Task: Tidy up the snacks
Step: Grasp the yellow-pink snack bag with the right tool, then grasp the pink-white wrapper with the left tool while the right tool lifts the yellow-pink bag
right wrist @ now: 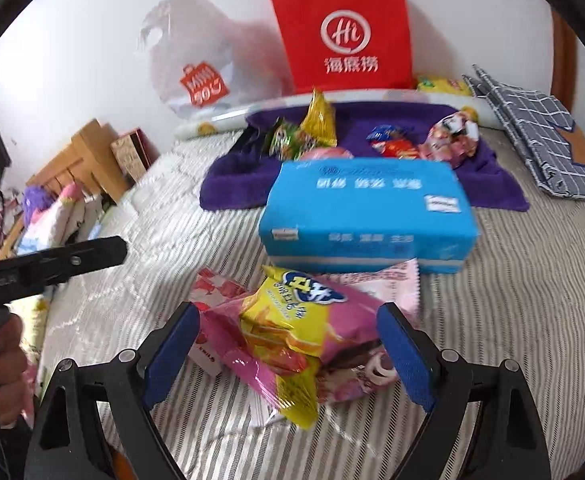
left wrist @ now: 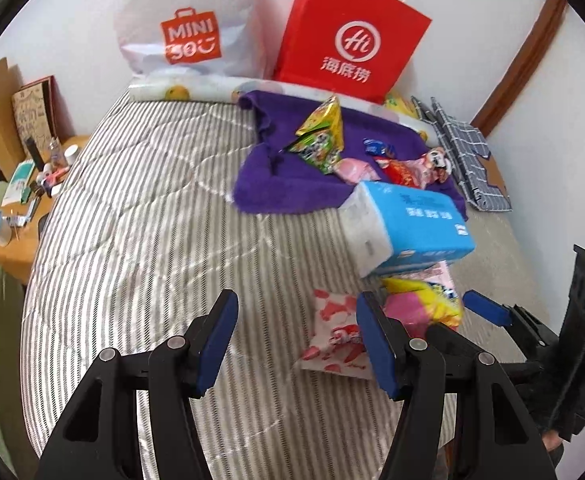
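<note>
A heap of snack packets [right wrist: 292, 344] is seen on the striped bed [left wrist: 140, 208], toward its near edge: a yellow packet with a blue-and-white logo, too blurred to be read, lies across a pink packet, with its long axis running from the far left to the near right in the right wrist view. A white packet printed with red strawberries [left wrist: 332, 332] lies just beside them on the left. The right gripper [right wrist: 288, 352] is held over the heap with its fingers spread wide on either side of the packets, apparently without pressing on them. The left gripper [left wrist: 296, 340] hovers over the strawberry packet with its fingers spread and nothing pinched.

Just behind the heap a blue tissue pack [right wrist: 368, 216] with white Chinese writing, illegible from blur, lies with its long axis across the bed. Beyond it, more wrapped snacks [left wrist: 324, 140] are scattered on a purple towel [left wrist: 260, 184].

At the far edge, against the wall, stands a red paper bag [right wrist: 340, 28] marked "Hi" with the characters 海底捞; beside it leans a white plastic bag [left wrist: 188, 20] labelled "MINISO". What either bag contains cannot be seen.
</note>
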